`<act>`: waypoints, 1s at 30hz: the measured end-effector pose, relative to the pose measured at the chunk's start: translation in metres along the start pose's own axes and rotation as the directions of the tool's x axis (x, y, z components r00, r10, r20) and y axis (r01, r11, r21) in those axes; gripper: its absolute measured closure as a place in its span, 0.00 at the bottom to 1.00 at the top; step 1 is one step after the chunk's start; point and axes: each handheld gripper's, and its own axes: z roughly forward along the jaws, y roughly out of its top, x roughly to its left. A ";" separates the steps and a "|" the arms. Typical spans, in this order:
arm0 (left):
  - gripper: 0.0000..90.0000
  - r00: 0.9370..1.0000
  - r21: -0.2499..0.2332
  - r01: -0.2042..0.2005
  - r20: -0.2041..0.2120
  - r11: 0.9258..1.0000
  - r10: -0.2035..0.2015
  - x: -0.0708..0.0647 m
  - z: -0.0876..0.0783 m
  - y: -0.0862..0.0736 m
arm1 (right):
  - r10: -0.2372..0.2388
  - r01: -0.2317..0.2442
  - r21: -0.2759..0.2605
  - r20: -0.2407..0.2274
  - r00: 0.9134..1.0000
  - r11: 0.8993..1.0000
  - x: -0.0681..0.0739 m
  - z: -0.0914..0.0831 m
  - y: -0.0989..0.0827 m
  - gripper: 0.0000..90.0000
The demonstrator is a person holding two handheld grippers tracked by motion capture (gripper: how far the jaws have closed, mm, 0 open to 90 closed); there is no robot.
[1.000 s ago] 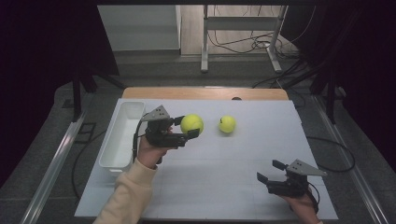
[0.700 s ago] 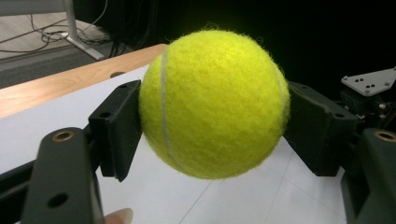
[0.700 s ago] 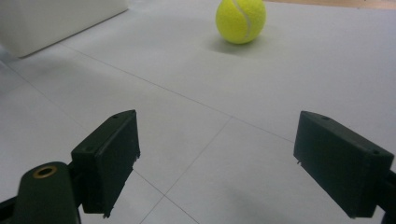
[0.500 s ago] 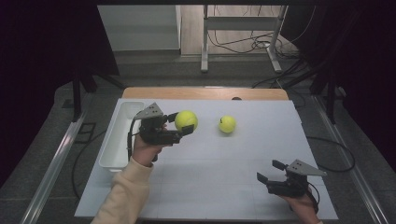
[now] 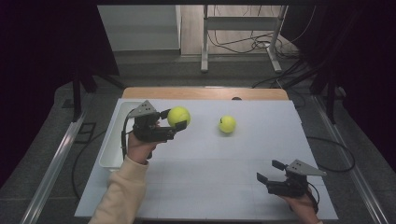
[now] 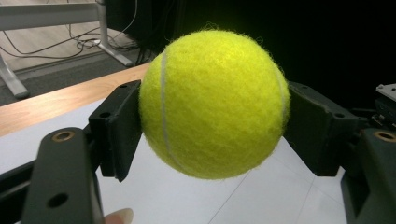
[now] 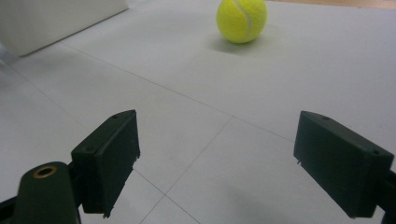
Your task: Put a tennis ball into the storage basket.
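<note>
High view: the left claw (image 5: 177,125) pinches 1 tennis ball (image 5: 179,115) above the table (image 5: 210,177), beside the white bin (image 5: 113,140), likely its destination. The right claw (image 5: 271,175) rests spread and empty; the second ball (image 5: 227,124) lies apart.

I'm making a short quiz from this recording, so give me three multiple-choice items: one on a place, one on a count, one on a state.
1. Where is the white bin?
A. at the table's left edge
B. at its right edge
C. on the floor

2. How many tennis balls are there?
A. one
B. two
C. four

3. How does the right gripper stand?
A. shut on a ball
B. open, with nothing in it
C. shut on the bin

Answers:
1 A, it stands beside the left gripper.
2 B, one held ball and one loose ball on the table.
3 B, its jaws stand apart over bare table.
</note>
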 end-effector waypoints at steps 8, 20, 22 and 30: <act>0.29 1.000 -0.008 0.018 -0.018 1.000 -0.018 0.007 -0.004 -0.001 | 0.000 0.000 0.001 0.000 1.000 1.000 0.000 0.000 0.000 0.17; 0.29 0.998 -0.017 0.032 -0.057 0.999 -0.033 0.015 -0.011 -0.001 | -0.001 0.001 0.003 0.000 1.000 1.000 0.000 0.000 0.000 0.17; 0.29 0.997 -0.021 0.037 -0.063 0.999 -0.038 0.018 -0.012 -0.001 | -0.003 0.003 0.003 0.000 1.000 1.000 0.000 0.000 0.000 0.17; 0.29 0.995 -0.040 0.050 -0.085 0.998 -0.053 0.023 -0.018 -0.002 | -0.004 0.004 0.004 0.000 1.000 1.000 0.000 0.000 0.000 0.17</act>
